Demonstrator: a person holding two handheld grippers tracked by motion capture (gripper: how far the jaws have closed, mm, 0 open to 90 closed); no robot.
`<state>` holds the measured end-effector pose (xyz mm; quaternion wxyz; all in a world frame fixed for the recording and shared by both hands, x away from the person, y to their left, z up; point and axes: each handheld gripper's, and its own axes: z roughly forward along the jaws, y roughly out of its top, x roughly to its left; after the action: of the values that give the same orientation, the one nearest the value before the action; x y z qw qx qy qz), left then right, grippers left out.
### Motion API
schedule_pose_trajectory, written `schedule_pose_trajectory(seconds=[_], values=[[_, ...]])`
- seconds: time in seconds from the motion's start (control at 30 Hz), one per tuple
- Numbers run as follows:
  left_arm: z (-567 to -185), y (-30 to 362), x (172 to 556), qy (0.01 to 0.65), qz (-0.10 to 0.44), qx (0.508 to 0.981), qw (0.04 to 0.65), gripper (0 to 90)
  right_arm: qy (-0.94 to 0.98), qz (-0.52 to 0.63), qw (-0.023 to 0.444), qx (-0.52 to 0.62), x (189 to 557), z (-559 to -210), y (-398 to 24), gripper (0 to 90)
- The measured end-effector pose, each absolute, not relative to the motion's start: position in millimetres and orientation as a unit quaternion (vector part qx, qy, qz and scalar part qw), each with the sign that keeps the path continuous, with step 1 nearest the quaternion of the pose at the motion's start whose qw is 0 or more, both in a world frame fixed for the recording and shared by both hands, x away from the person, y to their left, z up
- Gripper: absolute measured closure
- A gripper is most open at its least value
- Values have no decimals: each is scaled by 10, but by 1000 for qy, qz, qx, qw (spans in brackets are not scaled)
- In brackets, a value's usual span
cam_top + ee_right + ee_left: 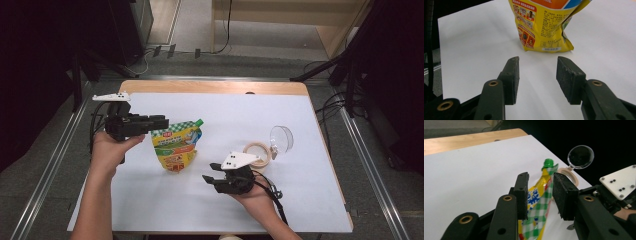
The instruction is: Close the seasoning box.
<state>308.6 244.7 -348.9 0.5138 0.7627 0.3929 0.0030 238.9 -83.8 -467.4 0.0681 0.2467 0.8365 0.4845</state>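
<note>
A: What is being done at the bench (150, 200) right now?

B: A yellow pouch (176, 146) with a green cap is stood up near the middle of the white sheet. Its top edge is placed between the two jaws of the left claw (162, 123). In the left gripper view the pouch (541, 195) is seen in the gap between the black pads (522, 195), with a little space on each side. So the jaws are apart and the pouch is not squeezed.

A: And the right claw (209, 179)?

B: It is held low over the sheet, just beside the pouch. Its jaws are apart too, and nothing is held between them. In the right gripper view the bottom of the pouch (544, 27) is seen ahead of it, resting on the sheet.

A: Which step is it, then?

B: It looks like the letting-go step. The pouch seems to be left standing by itself.

A: What is needed next?

B: The left claw should be drawn away slowly, so the top is not bumped and the pouch is not tipped over. A roll of tape (257, 152) and a clear round lid (281, 138) are lying to the right, well apart from the pouch.
</note>
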Motion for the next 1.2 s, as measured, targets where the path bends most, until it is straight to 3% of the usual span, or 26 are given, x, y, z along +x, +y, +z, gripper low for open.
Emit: schedule_pose_trajectory(seconds=[0.27, 1.2], values=[[-3570, 2593, 3114, 415, 11, 756, 507, 591, 841, 472, 57, 259, 2425, -4620, -876, 555], [-3830, 2798, 3188, 459, 21, 750, 476, 521, 838, 468, 68, 274, 2514, -4243, -1194, 560]])
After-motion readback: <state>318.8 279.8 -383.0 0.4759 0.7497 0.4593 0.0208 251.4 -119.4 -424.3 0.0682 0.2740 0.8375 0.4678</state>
